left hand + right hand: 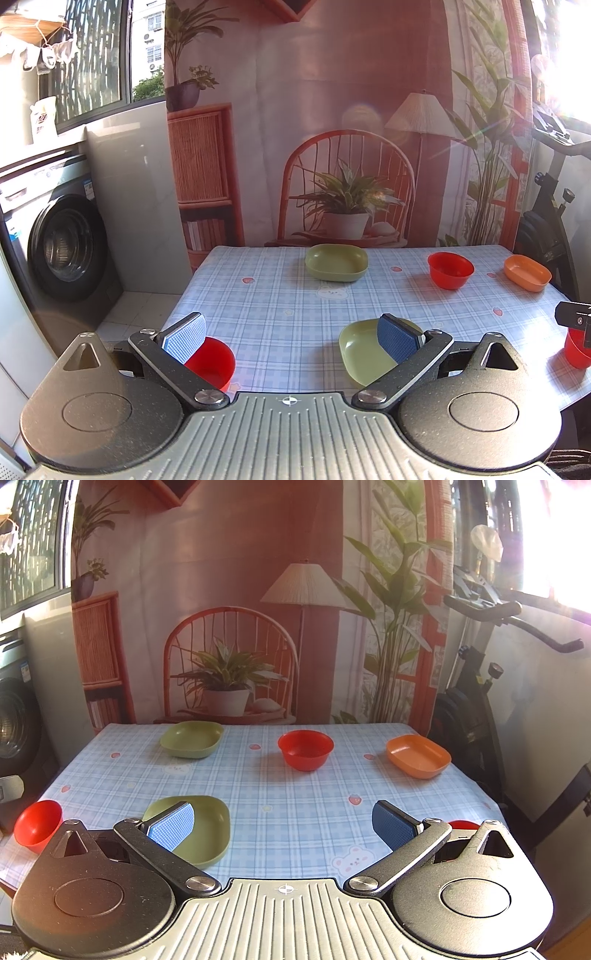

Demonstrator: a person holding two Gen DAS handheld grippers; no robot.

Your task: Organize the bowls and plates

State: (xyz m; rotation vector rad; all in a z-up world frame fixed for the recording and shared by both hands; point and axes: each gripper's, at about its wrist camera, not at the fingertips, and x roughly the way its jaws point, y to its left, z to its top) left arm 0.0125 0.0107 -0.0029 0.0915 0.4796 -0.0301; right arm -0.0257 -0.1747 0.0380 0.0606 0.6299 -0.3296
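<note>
- Since every dish on the checked tablecloth (295, 794) looks like thin moulded plastic, each should be light, stiff and unlikely to break, though smooth enough to slip; a pinch across the raised rim seems the best hold.
- The left gripper (291, 338) hangs over the near edge with its jaws spread wide and nothing between them; the right gripper (282, 821) is likewise splayed and empty.
- Green plates, two: the near green plate (207, 830) lies just ahead of the grippers, the far green plate (192, 738) sits at the back left.
- Orange plate (419, 755), one, at the back right corner.
- Red bowls, three: the far red bowl (306, 749) stands between the far green plate and the orange one; the left red bowl (37, 825) sits at the near left edge; the right red bowl (576, 350) is at the near right, mostly hidden behind the right gripper's arm in its own view.
- All seven stand apart, none stacked, so sorting appears not yet begun.
</note>
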